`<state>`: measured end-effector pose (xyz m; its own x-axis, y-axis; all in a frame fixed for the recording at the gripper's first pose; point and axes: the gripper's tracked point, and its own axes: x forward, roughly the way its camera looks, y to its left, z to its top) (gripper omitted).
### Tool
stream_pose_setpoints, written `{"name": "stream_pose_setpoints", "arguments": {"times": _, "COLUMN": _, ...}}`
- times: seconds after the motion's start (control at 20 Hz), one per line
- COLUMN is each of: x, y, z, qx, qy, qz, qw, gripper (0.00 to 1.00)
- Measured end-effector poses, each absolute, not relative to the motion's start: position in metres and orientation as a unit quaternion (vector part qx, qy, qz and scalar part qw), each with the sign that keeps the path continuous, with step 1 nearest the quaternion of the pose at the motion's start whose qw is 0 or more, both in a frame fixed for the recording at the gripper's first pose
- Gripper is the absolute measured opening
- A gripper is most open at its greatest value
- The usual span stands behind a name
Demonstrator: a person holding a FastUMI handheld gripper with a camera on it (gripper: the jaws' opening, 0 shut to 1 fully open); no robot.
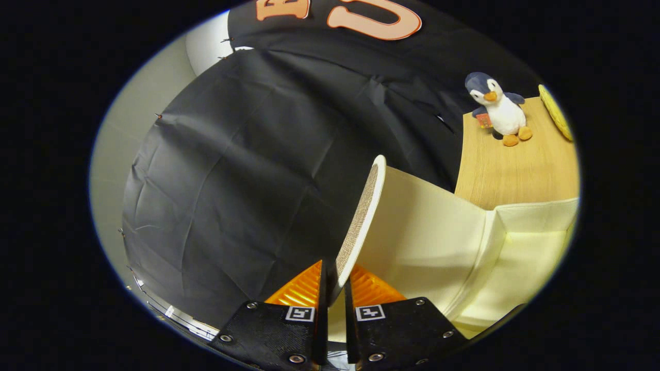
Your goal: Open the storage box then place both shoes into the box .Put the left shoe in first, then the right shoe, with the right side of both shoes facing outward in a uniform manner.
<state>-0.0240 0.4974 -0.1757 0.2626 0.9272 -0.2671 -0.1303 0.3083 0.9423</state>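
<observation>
Storage box lid (361,216): thin cream-edged flap with woven inner face, raised on edge, its lower rim pinched between the jaws of the gripper (335,293), which are closed on it. Risk: the thin rim slipping out, dropping the lid shut. Beyond: cream storage box (454,242), open; wooden tabletop (515,170) carrying a penguin plush (500,111).

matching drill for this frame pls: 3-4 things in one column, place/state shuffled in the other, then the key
1. lid flap
2. penguin toy
3. storage box
4. gripper

A. stands on the wooden top
B. shut on the flap's edge
C. raised on edge, clamped between the fingers
D. cream, open, just beyond the fingers

Pairs: 1-C, 2-A, 3-D, 4-B
</observation>
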Motion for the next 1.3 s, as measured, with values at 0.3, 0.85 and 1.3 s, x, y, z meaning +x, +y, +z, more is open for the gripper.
{"name": "stream_pose_setpoints", "arguments": {"times": 0.3, "x": -0.030, "y": 0.557, "z": -0.206, "qx": 0.400, "qy": 0.505, "qz": 0.380, "qw": 0.664, "gripper": 0.14}}
{"name": "stream_pose_setpoints", "arguments": {"times": 0.85, "x": -0.033, "y": 0.477, "z": -0.240, "qx": 0.344, "qy": 0.525, "qz": 0.341, "qw": 0.699, "gripper": 0.51}}
{"name": "stream_pose_setpoints", "arguments": {"times": 1.3, "x": -0.024, "y": 0.321, "z": -0.250, "qx": 0.321, "qy": 0.489, "qz": 0.273, "qw": 0.764, "gripper": 0.86}}
